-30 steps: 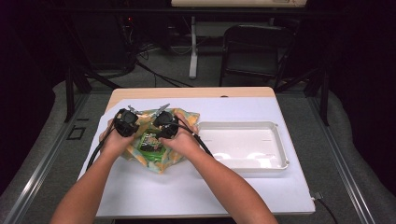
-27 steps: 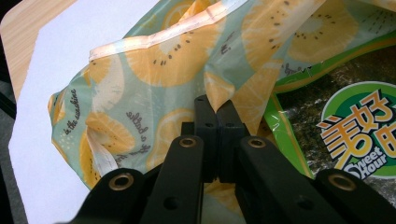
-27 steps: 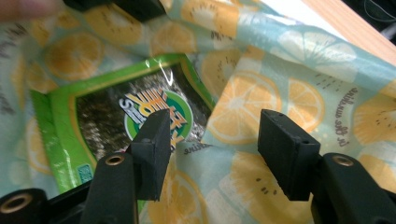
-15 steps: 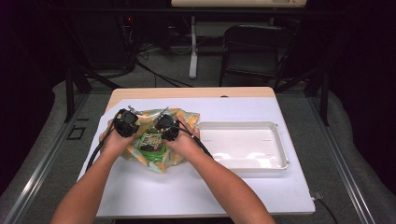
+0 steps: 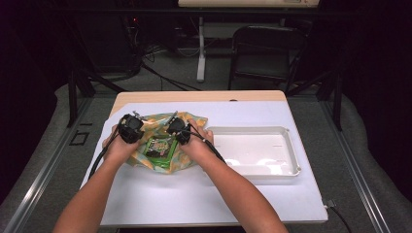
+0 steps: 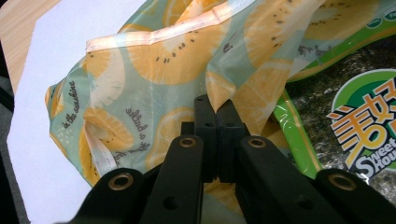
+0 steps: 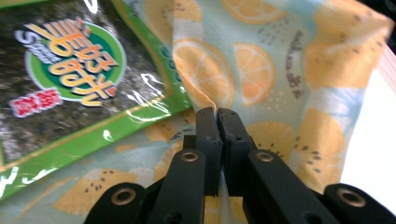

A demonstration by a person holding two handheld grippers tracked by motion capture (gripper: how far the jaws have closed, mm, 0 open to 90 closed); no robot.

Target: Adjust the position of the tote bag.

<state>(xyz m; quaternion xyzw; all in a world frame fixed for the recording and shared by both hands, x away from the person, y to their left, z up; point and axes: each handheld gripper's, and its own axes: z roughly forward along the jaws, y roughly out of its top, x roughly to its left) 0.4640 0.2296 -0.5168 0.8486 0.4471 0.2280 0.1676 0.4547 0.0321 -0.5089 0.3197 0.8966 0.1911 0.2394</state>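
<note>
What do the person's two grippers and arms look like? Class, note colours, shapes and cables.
Both the left gripper and the right gripper are black, with round bodies. Each has two flat black jaws on link bars with brass-coloured rivets. A black cable trails from each. The forearms are bare, with no sleeves.

The jaws of the right gripper point(image 7: 217, 114) have just been closing, and a fold of the bag point(image 7: 280, 70) is now being pinched between them, just beside the green packet point(image 7: 70, 79). In the high view, the right gripper point(image 5: 179, 130) is being seen slightly shifted against the bag point(image 5: 194, 121), compared with a second ago.
</note>
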